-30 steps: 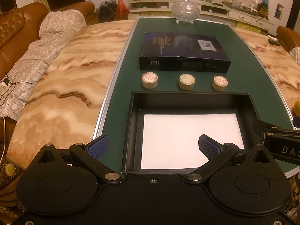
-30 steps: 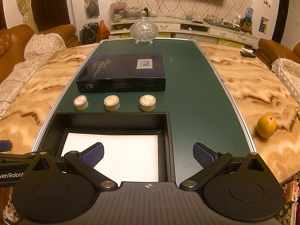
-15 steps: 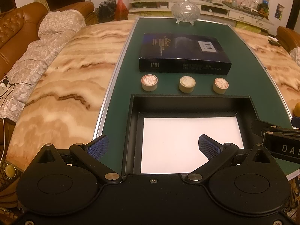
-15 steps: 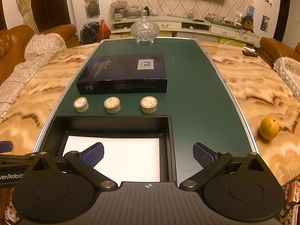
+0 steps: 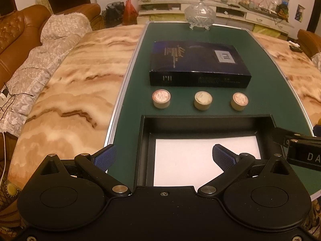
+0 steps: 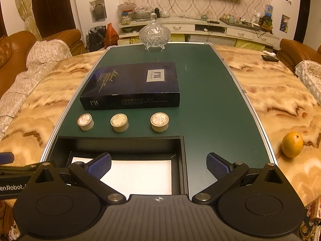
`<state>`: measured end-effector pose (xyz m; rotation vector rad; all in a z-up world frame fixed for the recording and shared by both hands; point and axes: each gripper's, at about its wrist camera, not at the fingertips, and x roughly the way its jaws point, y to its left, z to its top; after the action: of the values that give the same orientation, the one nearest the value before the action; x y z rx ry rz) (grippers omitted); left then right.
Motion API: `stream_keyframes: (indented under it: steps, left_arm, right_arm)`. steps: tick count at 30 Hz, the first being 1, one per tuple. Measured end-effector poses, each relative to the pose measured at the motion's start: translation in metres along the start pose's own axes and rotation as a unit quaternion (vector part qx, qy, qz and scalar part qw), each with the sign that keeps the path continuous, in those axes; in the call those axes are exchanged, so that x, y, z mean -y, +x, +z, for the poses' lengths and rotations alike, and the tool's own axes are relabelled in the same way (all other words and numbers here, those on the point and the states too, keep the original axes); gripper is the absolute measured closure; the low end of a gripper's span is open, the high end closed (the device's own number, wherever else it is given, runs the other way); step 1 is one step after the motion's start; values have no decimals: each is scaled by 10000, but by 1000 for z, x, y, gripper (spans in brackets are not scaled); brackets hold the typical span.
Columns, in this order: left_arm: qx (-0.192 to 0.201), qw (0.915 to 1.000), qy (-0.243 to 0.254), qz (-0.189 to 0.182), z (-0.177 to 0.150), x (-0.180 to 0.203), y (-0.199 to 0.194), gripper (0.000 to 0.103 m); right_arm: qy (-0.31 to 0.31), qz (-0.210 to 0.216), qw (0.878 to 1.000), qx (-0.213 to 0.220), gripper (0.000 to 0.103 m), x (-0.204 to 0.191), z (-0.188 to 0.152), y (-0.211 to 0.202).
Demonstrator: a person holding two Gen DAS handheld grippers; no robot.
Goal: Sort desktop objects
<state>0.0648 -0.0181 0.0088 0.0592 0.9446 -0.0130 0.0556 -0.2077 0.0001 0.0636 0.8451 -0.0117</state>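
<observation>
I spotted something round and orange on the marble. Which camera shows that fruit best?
The right wrist view: the orange fruit sits whole on the marble tabletop, right of the green mat. In the left wrist view it is out of sight at the right edge, behind the right gripper.

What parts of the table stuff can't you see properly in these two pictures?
- Black tray: its near edge is hidden behind the left gripper in the left wrist view.
- Small print on the three round tins: too small to read, both views.
- Dark box: its far side faces away.
- Glass jar: contents unclear.
</observation>
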Motion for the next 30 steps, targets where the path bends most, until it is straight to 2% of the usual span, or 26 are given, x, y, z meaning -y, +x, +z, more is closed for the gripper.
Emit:
stream_keyframes:
  steps: [5,13,30]
  left_arm:
    - [-11,10000,30,35,13,0,8,0]
    - [-103,9999,-38,-14,32,-7,28,0]
    - [-21,9998,-69,-202,64,-9,66,0]
  right_arm:
    - [-6,-74,10000,20,0,1,6,6]
    - [264,37,9996,-62,0,13,7,15]
    - [179,96,9997,-116,0,5,-3,20]
